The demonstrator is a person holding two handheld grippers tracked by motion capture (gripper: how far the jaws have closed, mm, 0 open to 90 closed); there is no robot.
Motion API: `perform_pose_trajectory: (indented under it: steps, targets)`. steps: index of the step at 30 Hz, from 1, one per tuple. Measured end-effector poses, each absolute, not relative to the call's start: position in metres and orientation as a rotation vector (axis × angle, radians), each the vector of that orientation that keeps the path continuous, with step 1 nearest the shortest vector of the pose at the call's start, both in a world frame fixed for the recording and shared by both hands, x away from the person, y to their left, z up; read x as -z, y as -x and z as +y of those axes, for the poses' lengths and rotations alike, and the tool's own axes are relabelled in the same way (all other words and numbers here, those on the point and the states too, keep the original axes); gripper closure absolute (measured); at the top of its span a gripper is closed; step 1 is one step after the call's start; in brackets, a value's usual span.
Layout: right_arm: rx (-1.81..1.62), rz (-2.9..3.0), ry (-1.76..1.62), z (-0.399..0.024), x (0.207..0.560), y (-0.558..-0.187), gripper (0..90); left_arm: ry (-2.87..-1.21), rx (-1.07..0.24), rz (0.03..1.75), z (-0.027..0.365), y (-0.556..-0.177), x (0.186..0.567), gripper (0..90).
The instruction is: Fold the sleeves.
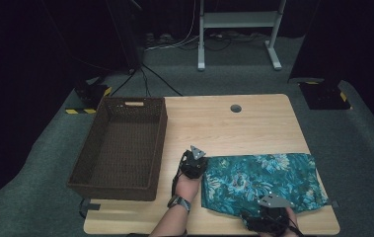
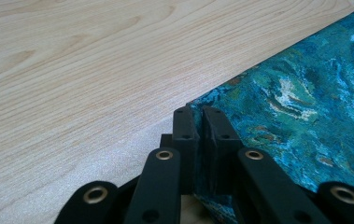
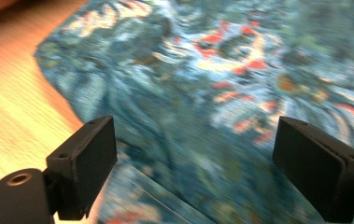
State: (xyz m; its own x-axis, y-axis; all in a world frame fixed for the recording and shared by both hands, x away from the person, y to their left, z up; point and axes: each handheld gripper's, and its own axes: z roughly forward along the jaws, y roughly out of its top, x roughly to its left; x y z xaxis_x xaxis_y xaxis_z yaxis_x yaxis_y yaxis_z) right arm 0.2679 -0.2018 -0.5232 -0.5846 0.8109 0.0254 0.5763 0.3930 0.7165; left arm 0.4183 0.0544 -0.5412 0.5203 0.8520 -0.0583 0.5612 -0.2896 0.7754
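The left gripper (image 2: 201,114) has its jaws pinched together on the near left corner of the teal flowered cloth (image 2: 305,102); in the left gripper view a thin edge of fabric sits between the two black pads. Bare wooden table (image 2: 81,70) runs ahead and to the left of it. From above, the left gripper (image 1: 193,163) sits at the cloth's left edge, and the brown woven basket (image 1: 120,148) stands just beyond it on the far side from the cloth (image 1: 258,180).

The right gripper (image 3: 195,149) hangs over the cloth's near edge with its jaws spread wide and nothing held between them; the fabric (image 3: 240,70) lies flat below and ahead of it. In the high view this gripper (image 1: 268,217) is at the table's near edge.

The step in hand looks like taking hold of the cloth by two points, probably to fold or lift it. One corner is secured. Next the right gripper needs to come down onto the near edge and close on it before either hand lifts.
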Motion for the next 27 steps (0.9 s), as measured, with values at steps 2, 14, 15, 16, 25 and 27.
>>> perform_pose_trajectory:
  steps: [2,14,15,16,25,27]
  targets:
    - [-1.009,2.336,-1.182,-0.193,0.523,-0.268,15.9,-1.984,-0.469,1.151,0.055,-0.419,0.541,84.2]
    - [-1.025,2.378,-1.026,-0.132,0.522,-0.265,29.4,-1.971,-0.440,1.158,0.057,-0.421,0.542,84.6]
    - [-1.028,2.385,-1.012,-0.127,0.522,-0.265,31.0,-1.968,-0.436,1.159,0.058,-0.421,0.542,84.7]
    - [-1.026,2.394,-0.996,-0.122,0.523,-0.265,32.1,-1.968,-0.434,1.159,0.058,-0.421,0.542,84.7]
    - [-0.987,2.455,-0.935,-0.083,0.533,-0.272,40.9,-1.964,-0.428,1.161,0.058,-0.421,0.542,84.7]
    - [-0.972,2.453,-0.941,-0.079,0.535,-0.275,40.6,-1.963,-0.426,1.162,0.058,-0.421,0.542,84.7]
